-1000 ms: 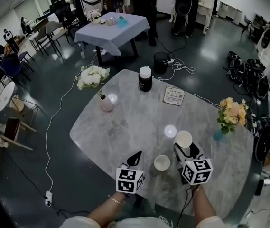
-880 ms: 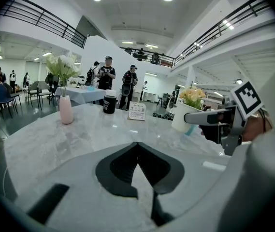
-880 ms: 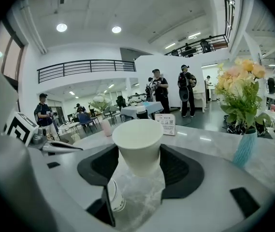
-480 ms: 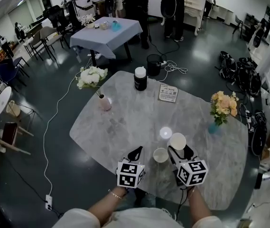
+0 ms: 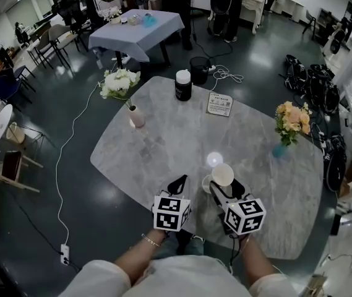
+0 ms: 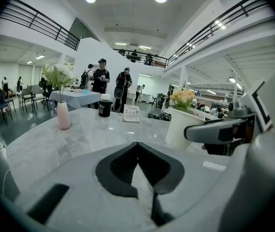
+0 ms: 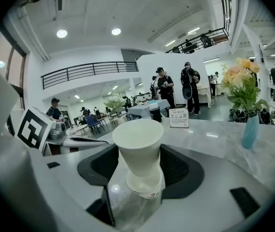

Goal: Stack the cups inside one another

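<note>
On the marble table we judge the stacking close to done but not finished. Our right gripper is clamped on the upper white cup. In the right gripper view, that cup's base sits at the mouth of the lower cup, which stands on the table. We cannot tell how deep it has gone in. What is left, as we read it, is to sink it home and let go. Our left gripper hangs just beside the cups, its jaws together on nothing. The white flowers in their pink vase, the orange flowers, the dark jar and the small card all stand well apart toward the far side, so we see nothing in the way.
</note>
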{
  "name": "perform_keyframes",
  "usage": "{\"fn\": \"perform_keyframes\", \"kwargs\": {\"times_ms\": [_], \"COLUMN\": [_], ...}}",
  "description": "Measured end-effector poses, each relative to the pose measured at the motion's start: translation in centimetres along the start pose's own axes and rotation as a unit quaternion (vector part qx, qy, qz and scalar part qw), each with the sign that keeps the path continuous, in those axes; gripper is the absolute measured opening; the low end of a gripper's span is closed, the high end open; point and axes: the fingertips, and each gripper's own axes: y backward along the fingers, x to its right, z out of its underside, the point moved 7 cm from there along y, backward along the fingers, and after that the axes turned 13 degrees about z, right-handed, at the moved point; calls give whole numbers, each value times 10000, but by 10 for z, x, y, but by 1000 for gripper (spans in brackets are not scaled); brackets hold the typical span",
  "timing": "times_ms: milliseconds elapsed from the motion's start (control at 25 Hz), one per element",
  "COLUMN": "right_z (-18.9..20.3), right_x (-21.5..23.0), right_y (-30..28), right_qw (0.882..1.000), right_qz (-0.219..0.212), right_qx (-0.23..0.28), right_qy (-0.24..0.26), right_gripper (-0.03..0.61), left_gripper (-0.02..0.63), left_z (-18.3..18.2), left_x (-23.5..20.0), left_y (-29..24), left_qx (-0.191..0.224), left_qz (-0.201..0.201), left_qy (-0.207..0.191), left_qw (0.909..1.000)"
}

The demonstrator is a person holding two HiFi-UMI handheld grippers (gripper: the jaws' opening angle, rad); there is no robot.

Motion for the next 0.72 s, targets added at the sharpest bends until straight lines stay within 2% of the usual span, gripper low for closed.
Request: {"fn": "perform_keyframes", "kwargs": {"times_ms": [720], "right_z": [22], "right_x": [-6], "right_y": [-9], "right_qw": [9993], "right_qz": [-94], "right_qx": [-352], "right_qy": [-11], "right_gripper": [244], "left_gripper": [9], "left_z": [23], "left_x": [-3], "left_y": [-7], "left_qx": [-238], "left_qz": [41], "left_qy": [207], "left_qw": [9995]}}
